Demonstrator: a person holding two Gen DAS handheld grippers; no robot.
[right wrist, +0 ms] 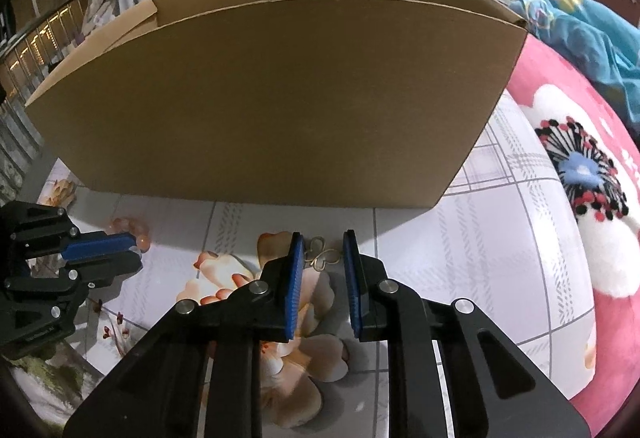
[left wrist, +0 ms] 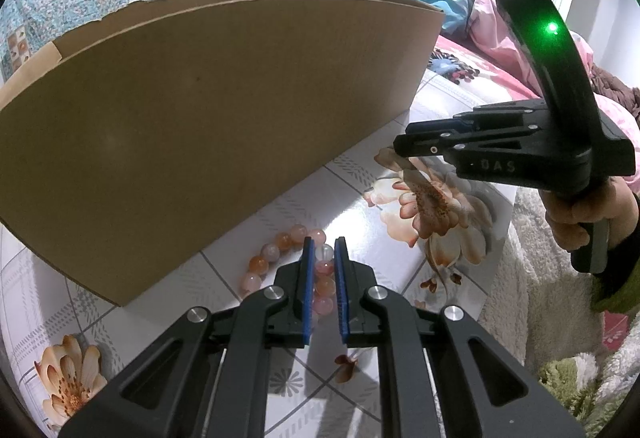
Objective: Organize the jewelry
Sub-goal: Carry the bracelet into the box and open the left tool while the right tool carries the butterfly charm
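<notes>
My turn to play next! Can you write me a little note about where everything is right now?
Left gripper: closed on the bead bracelet, which lies on the flowered cloth beside the cardboard box.
Right gripper: jaws apart, pads not pressing anything; a small gold wire piece lies on the cloth between the fingertips.
Done: no jewelry can be seen in the box from here; its inside is hidden.
Left: lift the bracelet into the box, then close on the gold piece and probably put it in too.

2 close wrist views share cardboard box [left wrist: 208, 125].
</notes>
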